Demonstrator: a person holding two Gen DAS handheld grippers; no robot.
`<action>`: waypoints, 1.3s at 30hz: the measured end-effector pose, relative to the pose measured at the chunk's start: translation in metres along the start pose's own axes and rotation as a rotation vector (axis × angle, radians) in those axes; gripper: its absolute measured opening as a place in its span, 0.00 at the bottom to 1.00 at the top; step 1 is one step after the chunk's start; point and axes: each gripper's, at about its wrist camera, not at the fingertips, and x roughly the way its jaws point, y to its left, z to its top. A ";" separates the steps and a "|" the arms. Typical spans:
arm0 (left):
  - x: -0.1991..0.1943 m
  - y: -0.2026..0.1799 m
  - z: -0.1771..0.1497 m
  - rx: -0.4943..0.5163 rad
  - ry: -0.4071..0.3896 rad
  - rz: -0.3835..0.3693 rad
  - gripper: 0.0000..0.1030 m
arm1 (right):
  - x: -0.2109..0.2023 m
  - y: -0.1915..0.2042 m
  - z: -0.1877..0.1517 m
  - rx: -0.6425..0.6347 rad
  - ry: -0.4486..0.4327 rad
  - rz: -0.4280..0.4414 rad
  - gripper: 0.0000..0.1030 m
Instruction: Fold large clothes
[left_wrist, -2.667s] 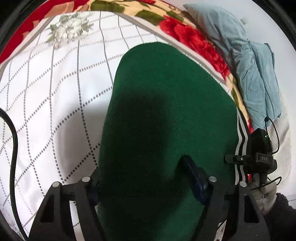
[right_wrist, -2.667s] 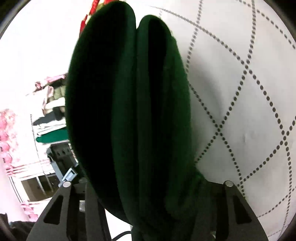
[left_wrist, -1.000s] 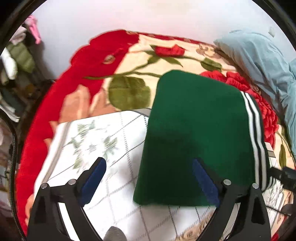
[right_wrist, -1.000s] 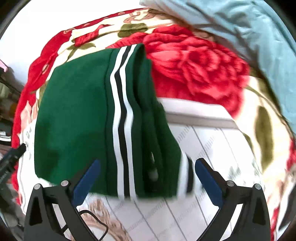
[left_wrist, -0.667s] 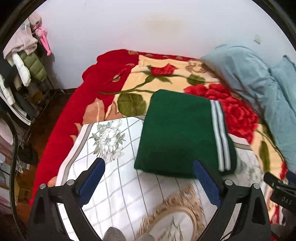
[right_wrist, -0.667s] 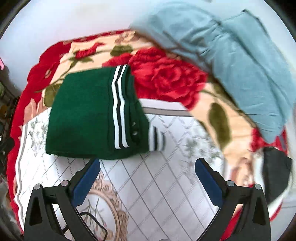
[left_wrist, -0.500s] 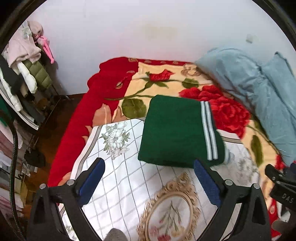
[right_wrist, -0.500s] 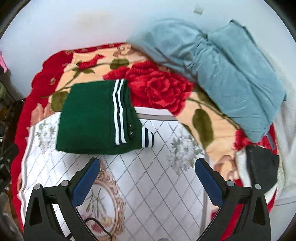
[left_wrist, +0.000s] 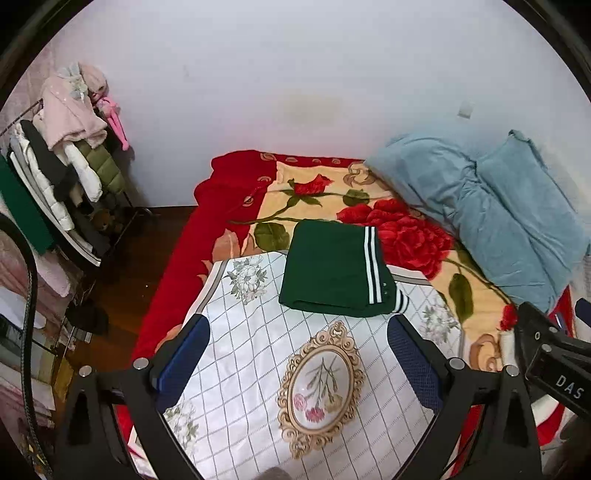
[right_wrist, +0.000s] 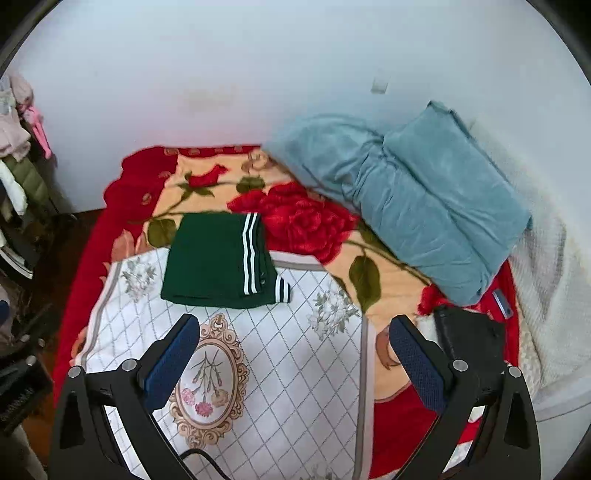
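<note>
Green garment (left_wrist: 327, 273), folded to a flat rectangle, white stripes along its right side and a striped cuff poking out at the near right corner; lies on the bed, straddling the far edge of the white quilted cloth (left_wrist: 258, 369) and the red rose blanket (left_wrist: 417, 240) beneath it. Left tongs (left_wrist: 299, 360): spread wide, blue pads apart, holding nothing, raised well back from the garment. Right tongs (right_wrist: 295, 360): likewise spread, holding nothing, well apart from the garment. White quilted cloth: diamond grid, floral corners, oval gilt medallion (right_wrist: 208, 376) near its front; bare surface between the tongs and the garment's near edge. Blue bedding (right_wrist: 413, 206): two folded bundles against the wall at the far right of the bed, clear of the garment. Dark object (right_wrist: 469, 339) on the blanket's right edge, just beside the right tongs' finger. Clothes rack (left_wrist: 62, 173): left of the bed, hung with coats, across a strip of dark floor.
</note>
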 end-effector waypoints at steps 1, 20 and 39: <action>-0.010 0.000 -0.001 0.001 -0.005 -0.006 0.95 | -0.016 -0.003 -0.001 0.002 -0.010 0.008 1.00; -0.127 0.000 -0.009 0.001 -0.096 -0.028 0.95 | -0.194 -0.034 -0.009 0.001 -0.146 0.056 1.00; -0.154 -0.001 -0.012 -0.017 -0.150 -0.018 0.95 | -0.232 -0.048 -0.011 -0.002 -0.190 0.085 1.00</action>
